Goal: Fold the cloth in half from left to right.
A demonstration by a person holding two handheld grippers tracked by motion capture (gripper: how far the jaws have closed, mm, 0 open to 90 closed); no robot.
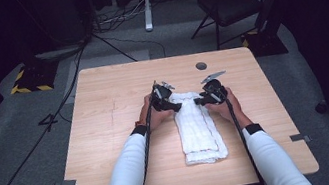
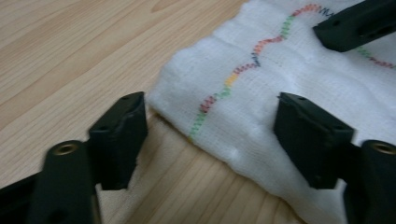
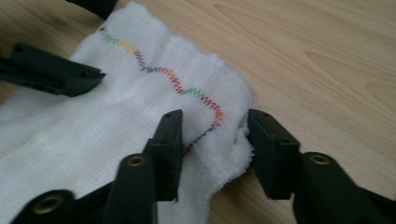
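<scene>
A white folded cloth (image 1: 199, 127) with a wavy multicoloured stitch line lies lengthwise on the wooden table (image 1: 108, 132). Both grippers are at its far end, facing each other. My left gripper (image 1: 177, 105) straddles the cloth's far left corner (image 2: 280, 70). It (image 2: 210, 100) is open: one jaw stands over bare wood clear of the cloth, the other over the cloth. My right gripper (image 1: 197, 101) is at the far right corner. In the right gripper view it (image 3: 215, 119) is shut on that corner of the cloth (image 3: 93, 126), which bunches up between the jaws.
The other gripper's jaw shows in each gripper view, over the cloth (image 2: 355, 23) (image 3: 51, 74). A round grommet (image 1: 201, 65) sits near the table's far edge. A black chair (image 1: 231, 2) and cables lie on the floor beyond the table.
</scene>
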